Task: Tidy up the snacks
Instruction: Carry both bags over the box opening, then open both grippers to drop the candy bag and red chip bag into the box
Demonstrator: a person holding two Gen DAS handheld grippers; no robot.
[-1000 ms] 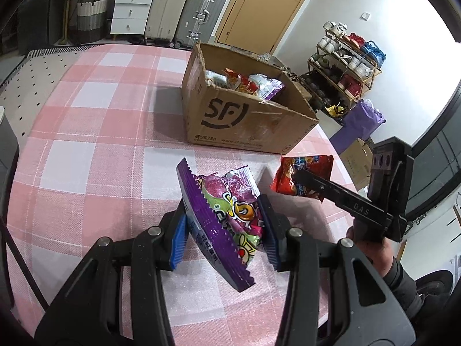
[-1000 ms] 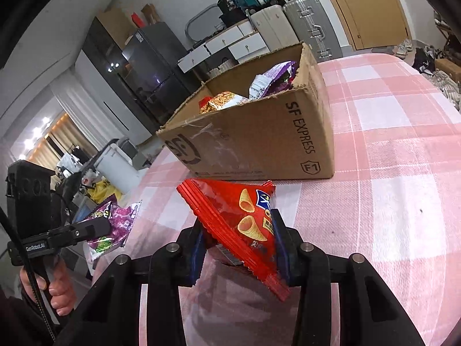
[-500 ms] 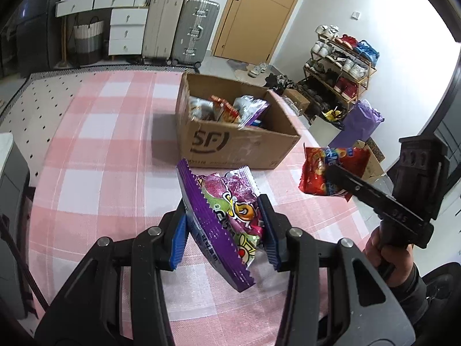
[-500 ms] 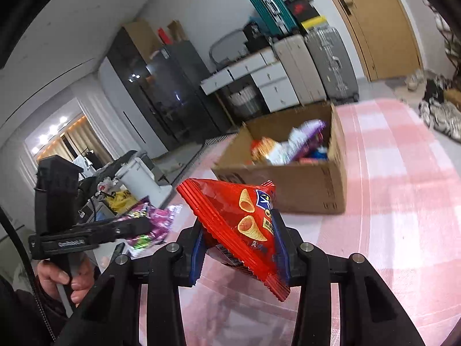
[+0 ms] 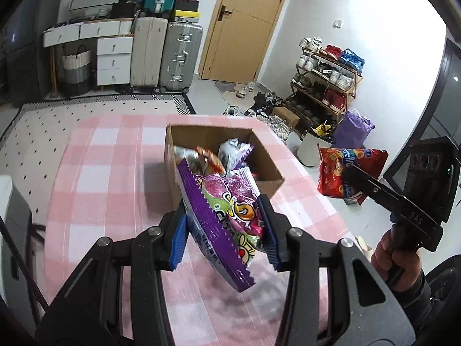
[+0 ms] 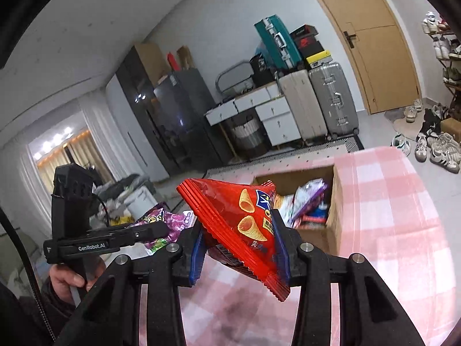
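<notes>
My left gripper (image 5: 224,230) is shut on a purple snack bag (image 5: 227,216) and holds it high above the pink checked table (image 5: 109,178). My right gripper (image 6: 239,242) is shut on a red corn-cone snack bag (image 6: 245,219), also raised; this bag shows at the right in the left wrist view (image 5: 343,173). The purple bag shows at the left in the right wrist view (image 6: 164,222). An open cardboard box (image 5: 265,170) with several snack packets inside stands on the table beyond both grippers; it also shows in the right wrist view (image 6: 335,201).
Suitcases (image 5: 164,54) and white drawers (image 5: 112,60) stand against the far wall. A shoe rack (image 5: 325,83) and a purple bag (image 5: 353,129) are on the floor right of the table. The table edge runs close to the box's right side.
Both grippers have risen well above the table with their bags. The box now lies lower and farther off in both views, with its inside visible.
</notes>
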